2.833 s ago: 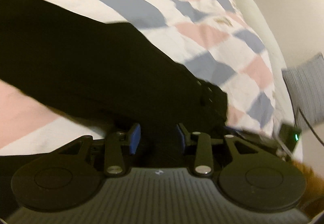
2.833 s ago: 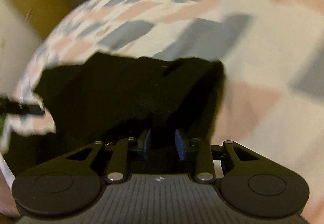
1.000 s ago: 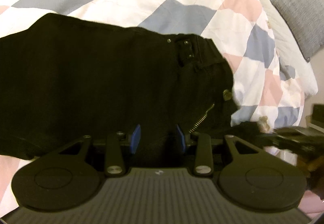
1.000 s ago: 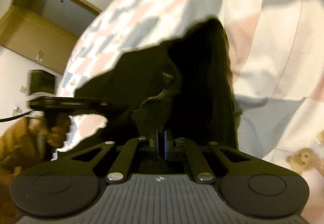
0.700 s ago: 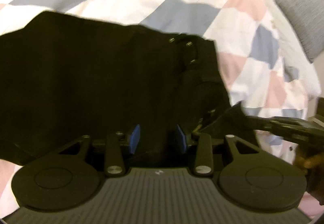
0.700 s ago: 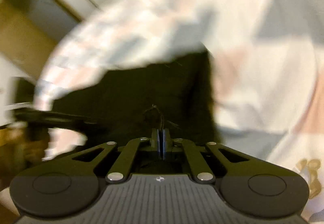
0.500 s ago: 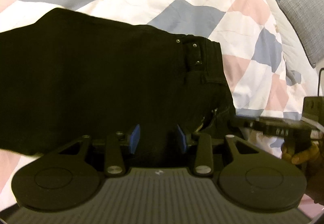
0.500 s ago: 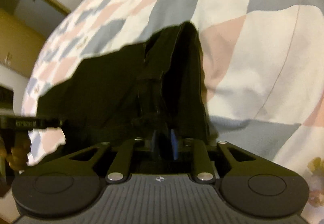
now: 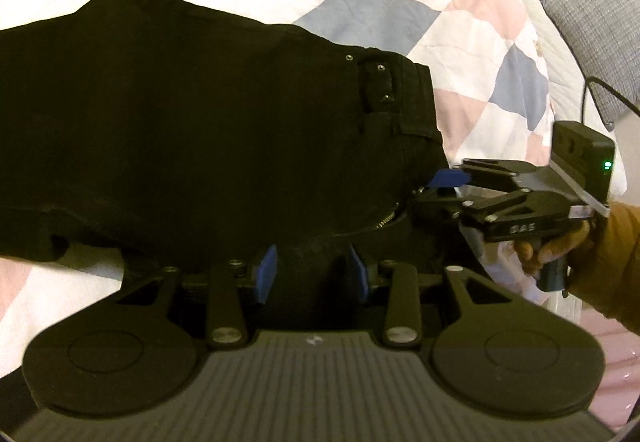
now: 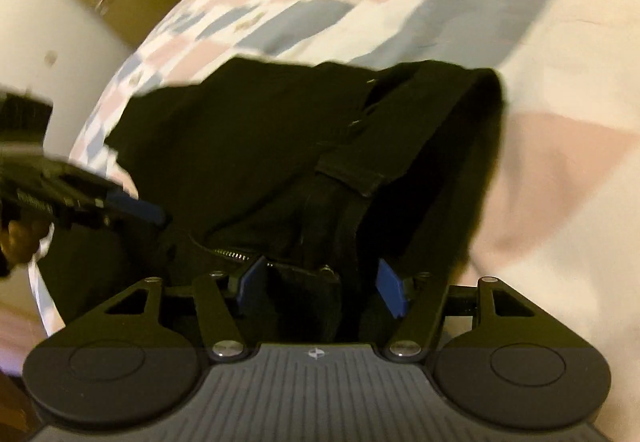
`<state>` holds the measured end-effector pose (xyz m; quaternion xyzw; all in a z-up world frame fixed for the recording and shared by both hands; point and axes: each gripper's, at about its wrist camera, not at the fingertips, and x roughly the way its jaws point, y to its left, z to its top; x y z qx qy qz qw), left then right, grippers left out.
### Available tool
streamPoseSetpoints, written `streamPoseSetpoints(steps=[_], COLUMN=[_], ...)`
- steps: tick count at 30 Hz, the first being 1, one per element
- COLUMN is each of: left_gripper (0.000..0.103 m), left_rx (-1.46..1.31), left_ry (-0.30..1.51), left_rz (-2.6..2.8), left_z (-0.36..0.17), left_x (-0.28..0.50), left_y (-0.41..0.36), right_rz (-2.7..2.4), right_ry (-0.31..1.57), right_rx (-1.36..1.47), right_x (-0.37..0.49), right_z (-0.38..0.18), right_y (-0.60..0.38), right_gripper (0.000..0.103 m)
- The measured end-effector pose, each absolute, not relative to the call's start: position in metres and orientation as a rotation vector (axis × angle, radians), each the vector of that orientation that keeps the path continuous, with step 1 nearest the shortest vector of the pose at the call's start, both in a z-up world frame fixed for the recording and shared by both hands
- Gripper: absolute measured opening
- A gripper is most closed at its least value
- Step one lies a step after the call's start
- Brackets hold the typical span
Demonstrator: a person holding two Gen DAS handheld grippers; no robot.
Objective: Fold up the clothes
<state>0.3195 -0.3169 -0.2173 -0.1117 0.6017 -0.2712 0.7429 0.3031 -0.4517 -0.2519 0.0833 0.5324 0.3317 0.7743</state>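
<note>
From the left wrist view, a pair of black trousers (image 9: pixel 192 114) is lying spread across a bed (image 9: pixel 460 30) covered in a quilt of white, pink and grey-blue diamonds. The waistband, with its metal rivets and a belt loop, is pointing toward the right side of the frame, and a stretch of zipper (image 9: pixel 386 219) is showing at the lower edge of the fabric. The left gripper (image 9: pixel 311 274) is sitting with its blue-padded fingers (image 9: pixel 267 272) parted wide, dark cloth lying in the gap but not pinched. Just right of the waistband, the right gripper (image 9: pixel 440 186) is reaching in with its fingers spread, one blue pad over the trouser edge; a hand (image 9: pixel 556 248) in an ochre sleeve is gripping its handle. A grey cushion (image 9: pixel 596 38) is resting at the far right, beyond the bed's edge.

From the right wrist view, which is blurring slightly, the trousers (image 10: pixel 248 154) are filling the centre of the frame on the bed (image 10: pixel 560 170), bunched into a fold near the camera with the zipper (image 10: pixel 232 253) just ahead of the left pad. The right gripper (image 10: pixel 322 288) is standing wide open around the cloth without clamping it. The left gripper (image 10: pixel 154 212) is coming in from the left edge, its blue tip touching the trousers; how far it is spread cannot be told here.
</note>
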Motion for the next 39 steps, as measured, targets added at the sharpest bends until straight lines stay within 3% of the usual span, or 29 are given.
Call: streamPoseSetpoints(steps=[1,2,3,5,6,9,15,18,21,22,26,28,30,31,33,35,37,39], left_gripper=[0.034,0.034,0.034,0.034,0.034,0.034,0.034,0.036,0.038,0.039,0.039,0.039,0.039,0.039,0.039,0.039,0.039,0.039], left_rx=[-0.244,-0.241,-0.238,-0.237,-0.24,-0.232,-0.15,-0.108,-0.102,-0.115,-0.177,-0.183,-0.177,-0.17,-0.154,-0.139,-0.123,-0.108], left_ry=[1.318,1.319,1.319,1.316,1.315,1.31,1.338,1.32,1.303,1.3,1.322,1.346,1.367,1.361,1.345,1.329,1.313,1.297], left_rz=[-0.591,-0.587,-0.584,-0.581,-0.58,-0.574,-0.513,-0.474,-0.415,-0.394,-0.312,-0.275,-0.243,-0.238,-0.228,-0.218,-0.208,-0.199], left_z=[-0.218,-0.218,-0.218,-0.217,-0.217,-0.219,-0.222,-0.206,-0.19,-0.186,-0.183,-0.187,-0.191,-0.186,-0.176,-0.166,-0.157,-0.147], left_x=[0.32,0.319,0.319,0.32,0.32,0.322,0.325,0.32,0.308,0.302,0.269,0.252,0.237,0.231,0.221,0.21,0.2,0.189], left_y=[-0.317,-0.318,-0.318,-0.318,-0.318,-0.319,-0.328,-0.318,-0.296,-0.287,-0.25,-0.237,-0.227,-0.224,-0.22,-0.216,-0.212,-0.207], right_rz=[0.737,0.741,0.731,0.705,0.688,0.612,0.418,0.344,0.221,0.186,0.247,0.313,0.244,0.186,0.105,0.082,0.06,0.055], right_ry=[1.168,1.191,1.208,1.231,1.233,1.255,1.279,1.27,1.222,1.19,1.1,1.148,1.244,1.277,1.302,1.259,1.215,1.161], right_rx=[0.154,0.132,0.126,0.127,0.116,0.099,0.006,0.064,0.087,0.09,0.231,0.265,0.187,0.145,0.104,0.141,0.177,0.218], right_x=[0.305,0.306,0.305,0.303,0.301,0.296,0.297,0.292,0.278,0.27,0.226,0.205,0.188,0.181,0.169,0.161,0.154,0.145], right_z=[-0.255,-0.257,-0.256,-0.245,-0.236,-0.21,-0.255,-0.252,-0.223,-0.211,-0.178,-0.185,-0.208,-0.219,-0.226,-0.206,-0.186,-0.163], right_y=[-0.448,-0.445,-0.444,-0.444,-0.445,-0.45,-0.424,-0.428,-0.436,-0.438,-0.439,-0.431,-0.425,-0.425,-0.425,-0.423,-0.421,-0.415], right_gripper=[0.043,0.042,0.032,0.024,0.013,0.009,0.011,0.014,0.046,0.047,0.045,0.033,0.032,0.018,0.017,0.025,0.046,0.052])
